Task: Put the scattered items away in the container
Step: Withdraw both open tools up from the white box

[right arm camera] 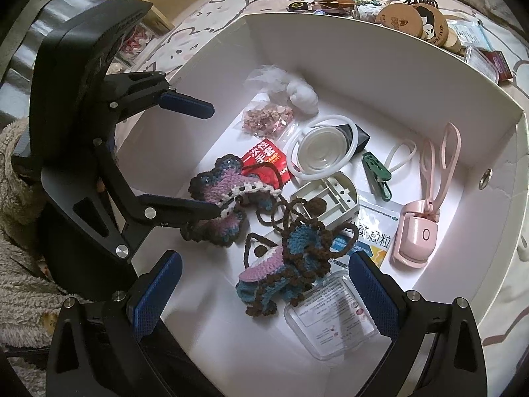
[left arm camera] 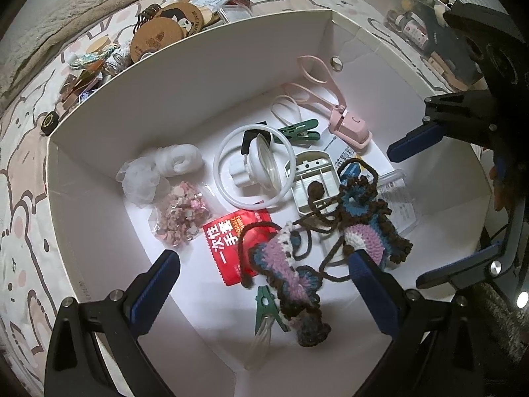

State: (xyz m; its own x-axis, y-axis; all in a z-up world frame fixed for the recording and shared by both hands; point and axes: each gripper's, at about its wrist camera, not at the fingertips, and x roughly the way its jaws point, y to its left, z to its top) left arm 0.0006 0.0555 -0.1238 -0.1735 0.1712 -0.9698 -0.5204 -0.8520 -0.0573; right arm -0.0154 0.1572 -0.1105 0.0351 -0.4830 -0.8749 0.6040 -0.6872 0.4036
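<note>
A white box (left arm camera: 198,76) (right arm camera: 363,53) sits on a patterned sheet and holds many small items. Two purple, blue and brown crochet pieces (left arm camera: 291,274) (left arm camera: 363,231) joined by brown yarn lie on its floor, also seen as crochet pieces (right arm camera: 224,178) (right arm camera: 297,254). My left gripper (left arm camera: 264,274) (right arm camera: 198,155) hangs open over the nearer piece, its lower fingertip close to the crochet edge. My right gripper (right arm camera: 264,284) (left arm camera: 429,208) is open above the other piece, holding nothing. Scattered cork coasters (left arm camera: 158,33) (right arm camera: 429,26) lie outside the box.
Inside the box are a red packet (left arm camera: 228,241), a white ring (left arm camera: 254,168), green clips (left arm camera: 301,130), a pink handled tool (left arm camera: 344,125), a bag of pink bits (left arm camera: 182,215) and a clear case (right arm camera: 330,317). Packets and a black round item (left arm camera: 49,122) lie outside.
</note>
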